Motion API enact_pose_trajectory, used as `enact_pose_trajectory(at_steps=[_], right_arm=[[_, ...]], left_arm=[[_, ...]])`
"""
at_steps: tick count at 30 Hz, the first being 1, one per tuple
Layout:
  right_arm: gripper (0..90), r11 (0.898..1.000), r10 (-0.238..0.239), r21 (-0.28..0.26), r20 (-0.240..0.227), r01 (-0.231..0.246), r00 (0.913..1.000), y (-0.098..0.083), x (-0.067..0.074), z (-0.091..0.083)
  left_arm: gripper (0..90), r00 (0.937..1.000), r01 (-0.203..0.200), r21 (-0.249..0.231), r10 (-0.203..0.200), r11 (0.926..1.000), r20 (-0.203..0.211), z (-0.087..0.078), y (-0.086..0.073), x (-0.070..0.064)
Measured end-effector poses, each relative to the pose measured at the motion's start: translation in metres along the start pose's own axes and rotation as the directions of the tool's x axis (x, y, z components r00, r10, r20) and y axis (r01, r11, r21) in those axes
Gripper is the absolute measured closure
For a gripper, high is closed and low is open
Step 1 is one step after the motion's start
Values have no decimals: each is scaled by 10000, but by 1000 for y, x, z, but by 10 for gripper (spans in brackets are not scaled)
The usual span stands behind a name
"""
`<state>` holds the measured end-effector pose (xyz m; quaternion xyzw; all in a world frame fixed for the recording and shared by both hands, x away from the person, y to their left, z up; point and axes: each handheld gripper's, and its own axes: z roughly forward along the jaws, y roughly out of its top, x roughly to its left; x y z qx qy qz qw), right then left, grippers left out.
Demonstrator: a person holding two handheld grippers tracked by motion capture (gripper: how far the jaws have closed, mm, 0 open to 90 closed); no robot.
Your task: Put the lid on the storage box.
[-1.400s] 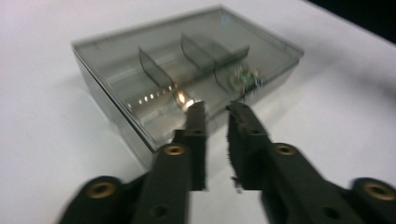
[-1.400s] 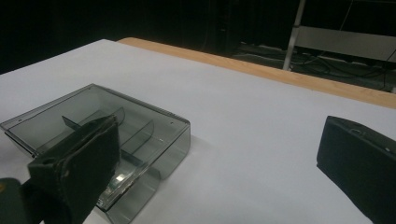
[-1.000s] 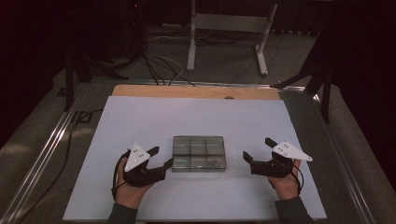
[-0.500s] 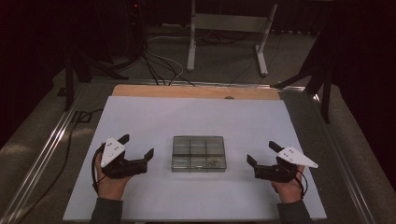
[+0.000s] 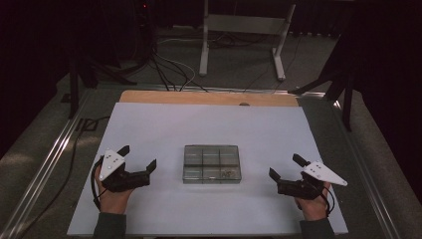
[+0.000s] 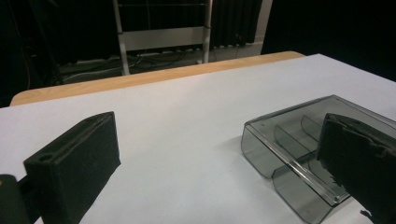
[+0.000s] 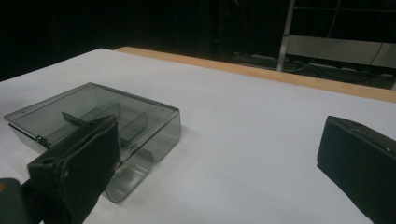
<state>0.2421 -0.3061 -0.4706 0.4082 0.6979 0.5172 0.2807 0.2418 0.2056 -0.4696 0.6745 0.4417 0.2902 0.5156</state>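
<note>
Nearest the person, the left gripper (image 5: 138,158) has just been opening its jaws, which stand wide with nothing between them. The right gripper (image 5: 285,167) is likewise spread and empty. Between them, apart from both, the clear plastic box (image 5: 211,163) lies closed on the white table (image 5: 209,119).

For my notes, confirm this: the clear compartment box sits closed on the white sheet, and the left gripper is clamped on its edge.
Not quite. The left gripper is not clamped on the box; its jaws, just opened, stand wide and empty beside it, as the high view shows. The box does sit closed on the white sheet.
</note>
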Motion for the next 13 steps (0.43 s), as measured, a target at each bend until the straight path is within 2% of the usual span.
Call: enact_pose_trajectory(at_steps=[5, 7, 13], right_arm=[[0, 10000, 23, 49, 41, -23, 10000, -1, -1, 0], [0, 9999, -51, 138, 67, 50, 10000, -3, 0, 2], [0, 9988, -292, 403, 73, 289, 9995, -5, 3, 5]], left_arm=[[10, 9999, 113, -317, -113, 9994, -12, -3, -3, 2], [10, 10000, 42, -265, -43, 9996, -36, -3, -4, 2], [11, 9997, 176, -143, -179, 9997, -184, -2, -7, 4]])
